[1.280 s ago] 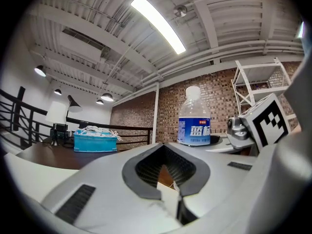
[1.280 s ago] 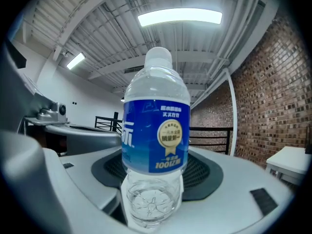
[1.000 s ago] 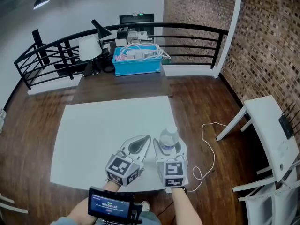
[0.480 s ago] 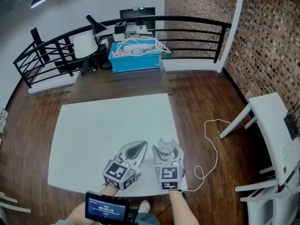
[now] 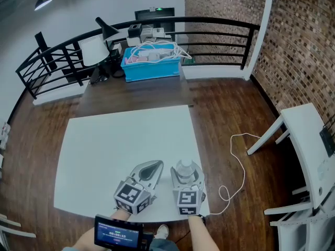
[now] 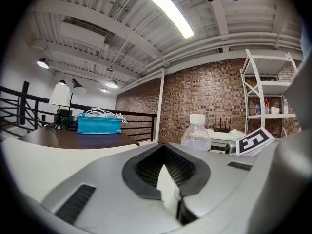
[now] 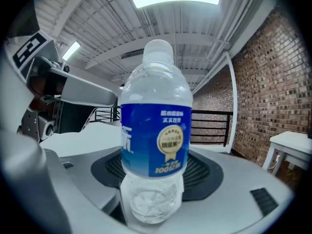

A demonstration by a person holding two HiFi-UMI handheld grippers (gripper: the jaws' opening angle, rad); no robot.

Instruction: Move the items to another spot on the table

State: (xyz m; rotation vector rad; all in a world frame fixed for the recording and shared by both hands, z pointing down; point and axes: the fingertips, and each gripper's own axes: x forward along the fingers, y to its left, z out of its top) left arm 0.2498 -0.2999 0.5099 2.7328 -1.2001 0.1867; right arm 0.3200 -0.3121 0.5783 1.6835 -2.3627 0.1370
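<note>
White tabletop [image 5: 115,140] is seen beneath both claws; on the left, the left claw [image 5: 155,164] is held with its jaws brought together at the tips, a leaf-shaped gap being left behind them, and nothing is gripped in it; just to its right, the water bottle [image 7: 155,126] is stood upright between the jaws of the right claw [image 5: 186,167], which are spread wide and closed against the bottle's sides; the bottle is made of clear plastic, topped by a white cap [image 7: 158,50] and wrapped round its middle by a blue label [image 7: 141,145] on which white characters and a round gold seal are printed; below the label the clear, dimpled base is shown in the gap between the jaws; whether the base is touching the tabletop cannot be told; from the left claw's view the bottle's shoulder and cap are seen just beyond its right jaw; further right of the right claw, a white cable [image 5: 238,161] is looped on the wooden floor.
</note>
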